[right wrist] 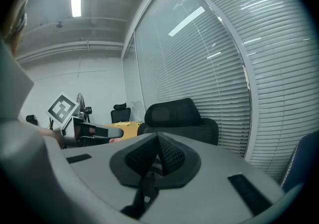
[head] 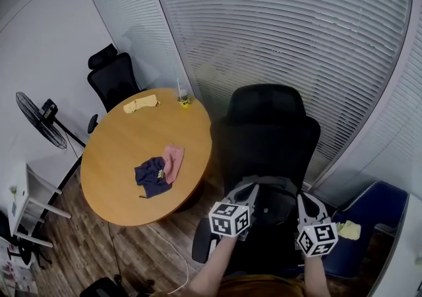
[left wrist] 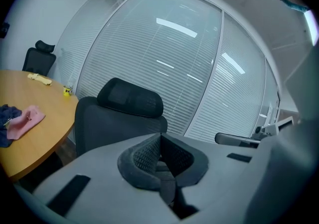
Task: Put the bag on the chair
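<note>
A black high-backed office chair [head: 267,137] stands beside the round wooden table [head: 119,150]. On the table lies a dark blue fabric thing [head: 151,177], possibly the bag, with a pink cloth [head: 173,159] touching it. Both grippers hover over the chair's seat, close to me. My left gripper [head: 252,189] is shut, its pads together with nothing between them [left wrist: 159,141]. My right gripper [head: 301,200] is also shut and empty [right wrist: 156,143]. The chair's headrest [left wrist: 130,98] rises just beyond the left jaws, and the same chair [right wrist: 174,114] shows in the right gripper view.
A yellow cloth [head: 141,103] and a small yellow-based container [head: 183,99] sit at the table's far edge. A second black chair [head: 112,78] stands behind the table, a fan [head: 39,119] at the left. A blue seat [head: 369,213] with a yellow cloth [head: 349,229] is at my right. Blinds line the glass wall.
</note>
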Action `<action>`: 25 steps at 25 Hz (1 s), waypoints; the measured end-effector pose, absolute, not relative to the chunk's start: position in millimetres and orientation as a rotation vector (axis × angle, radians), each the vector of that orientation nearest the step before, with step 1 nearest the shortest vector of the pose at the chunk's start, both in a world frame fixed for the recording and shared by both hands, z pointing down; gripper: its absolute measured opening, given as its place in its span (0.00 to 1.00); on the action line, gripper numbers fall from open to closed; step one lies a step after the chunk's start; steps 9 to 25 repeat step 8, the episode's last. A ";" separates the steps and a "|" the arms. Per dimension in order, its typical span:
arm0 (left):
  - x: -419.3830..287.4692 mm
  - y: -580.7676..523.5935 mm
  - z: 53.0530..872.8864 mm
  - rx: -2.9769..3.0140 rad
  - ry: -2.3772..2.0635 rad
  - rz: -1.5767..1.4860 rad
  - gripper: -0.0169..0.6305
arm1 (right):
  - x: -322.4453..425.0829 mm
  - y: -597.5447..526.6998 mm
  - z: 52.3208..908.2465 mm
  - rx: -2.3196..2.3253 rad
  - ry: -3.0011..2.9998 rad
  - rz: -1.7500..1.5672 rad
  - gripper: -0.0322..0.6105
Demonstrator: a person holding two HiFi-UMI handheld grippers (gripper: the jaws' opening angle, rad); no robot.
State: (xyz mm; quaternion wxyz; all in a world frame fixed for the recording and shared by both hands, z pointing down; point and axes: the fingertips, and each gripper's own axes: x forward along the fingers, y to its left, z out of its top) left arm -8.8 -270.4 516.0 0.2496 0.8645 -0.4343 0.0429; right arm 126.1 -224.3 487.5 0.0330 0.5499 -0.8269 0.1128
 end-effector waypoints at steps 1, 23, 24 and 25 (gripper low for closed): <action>-8.7 -270.1 516.3 2.352 -1.183 0.116 0.06 | 126.1 -224.3 487.2 1.691 -2.544 0.349 0.07; -8.4 -271.7 518.3 2.349 -1.173 0.110 0.06 | 126.1 -227.5 488.6 1.688 -2.542 0.354 0.07; -8.4 -271.7 518.3 2.349 -1.173 0.110 0.06 | 126.1 -227.5 488.6 1.688 -2.542 0.354 0.07; -8.4 -271.7 518.3 2.349 -1.173 0.110 0.06 | 126.1 -227.5 488.6 1.688 -2.542 0.354 0.07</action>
